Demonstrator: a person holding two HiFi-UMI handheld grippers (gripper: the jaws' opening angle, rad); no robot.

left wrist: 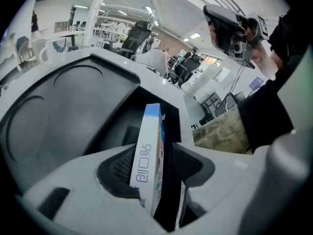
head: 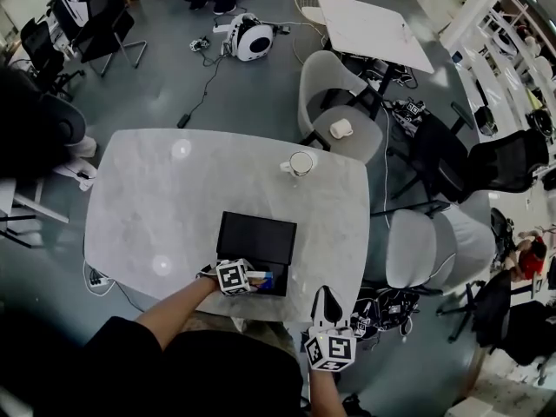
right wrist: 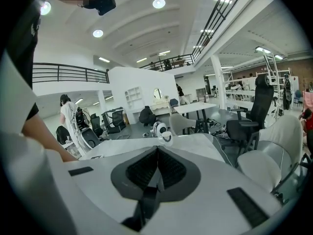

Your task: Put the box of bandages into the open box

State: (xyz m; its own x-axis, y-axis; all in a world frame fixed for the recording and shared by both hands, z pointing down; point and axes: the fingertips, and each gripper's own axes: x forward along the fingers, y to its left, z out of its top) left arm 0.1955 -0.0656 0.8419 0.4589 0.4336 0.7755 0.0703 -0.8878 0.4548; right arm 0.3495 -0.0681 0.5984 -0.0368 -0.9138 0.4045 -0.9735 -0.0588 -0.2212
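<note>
Left tool (left wrist: 154,164), jaws apart, straddles bandage box (left wrist: 149,151) at open box (head: 256,233).

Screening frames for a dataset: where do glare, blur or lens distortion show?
Head view: fisheye bends the room's edges, and two lamp reflections glare on the table. Left gripper view: the bandage box looks soft close up, corners blacked out. Right gripper view: ceiling lights blow out.

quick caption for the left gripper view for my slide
Bandage box upright between the open left tongs, with the black open box just beyond.
</note>
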